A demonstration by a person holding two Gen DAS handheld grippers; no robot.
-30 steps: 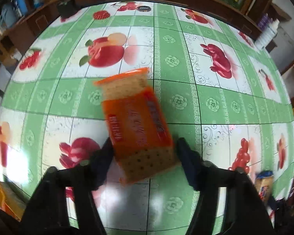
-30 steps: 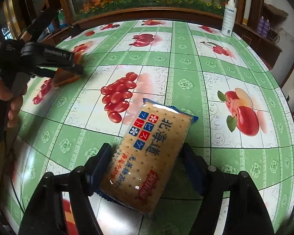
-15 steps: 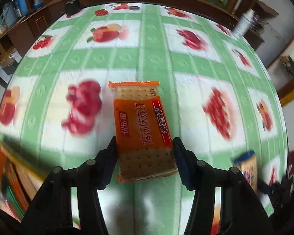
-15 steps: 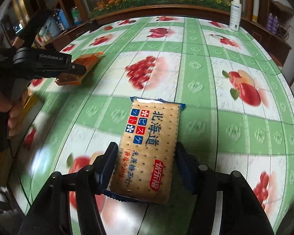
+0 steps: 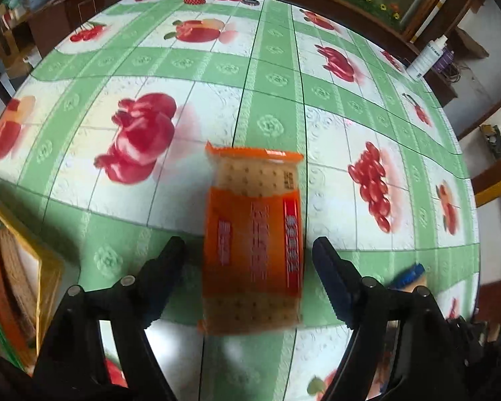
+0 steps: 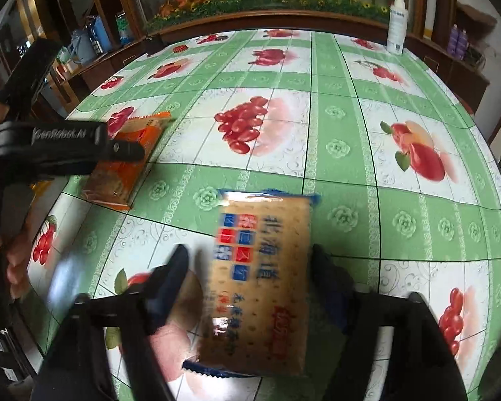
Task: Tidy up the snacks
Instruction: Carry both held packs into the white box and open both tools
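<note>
Snack packs: two cracker packs are in view on the green fruit-print tablecloth [image 5: 270, 127], which serves as the landmark.

Orange cracker pack [image 5: 254, 237]: lies flat on the tablecloth, long axis pointing away from the camera, between the fingers of the left gripper [image 5: 248, 260]. The left jaws have just been opening. A clear gap shows on both sides of the pack, so neither pad presses on it; the gripper stands open around it. In the right wrist view the same pack [image 6: 123, 167] rests on the tablecloth near its left edge, partly covered by the left gripper body [image 6: 63, 147], with a hand [image 6: 16, 254] below it.

Blue cracker pack [image 6: 260, 280]: sits between the fingers of the right gripper [image 6: 250, 267], its far end over a green band of the tablecloth. The right jaws have just been closing. The right finger touches the pack's edge; on the left side the picture is motion-blurred and contact there cannot be confirmed, so whether the pack is clamped cannot be told.

Yellow tray [image 5: 33, 260]: at the tablecloth's near-left edge, holding further packs.

White spray bottle [image 6: 395, 25]: stands upright at the tablecloth's far-right edge.
</note>
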